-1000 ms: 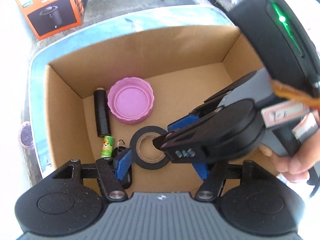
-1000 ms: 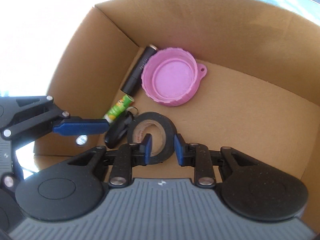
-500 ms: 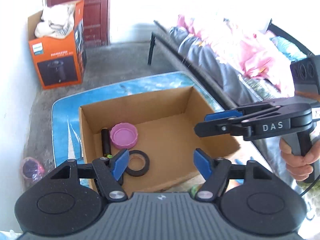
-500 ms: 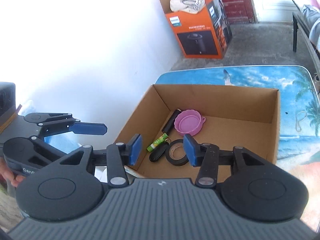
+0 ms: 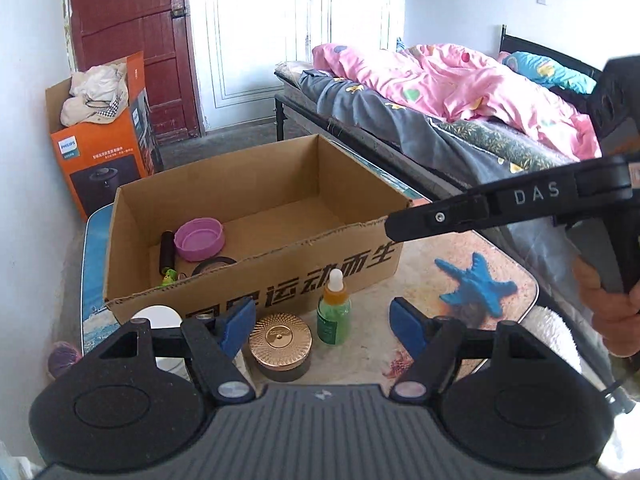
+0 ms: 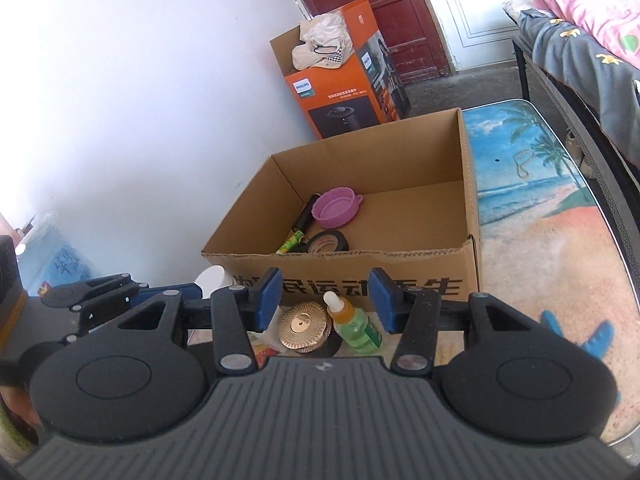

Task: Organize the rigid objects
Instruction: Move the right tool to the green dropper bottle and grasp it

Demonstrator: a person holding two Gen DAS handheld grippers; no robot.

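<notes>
Left claw [image 5: 320, 322]: jaws opening, empty, withdrawn from the cardboard box [image 5: 256, 280] to the near worktop. Right claw [image 6: 324, 300]: partly open, empty; it has released the tape roll [image 6: 326, 241], now inside the box beyond it. Judged: one item stowed. Below and ahead: gold-lidded jar [image 5: 280, 342], then dropper bottle [image 5: 334, 312], unsorted.

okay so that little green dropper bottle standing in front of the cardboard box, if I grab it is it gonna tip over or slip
The dropper bottle stands upright, tall and narrow, so a sideways nudge would probably tip it. Its smooth, glossy body may slip under a light pinch, so grip the labelled lower part. The gold-lidded jar sits close beside it, so a knocked bottle would likely hit that jar.
</notes>
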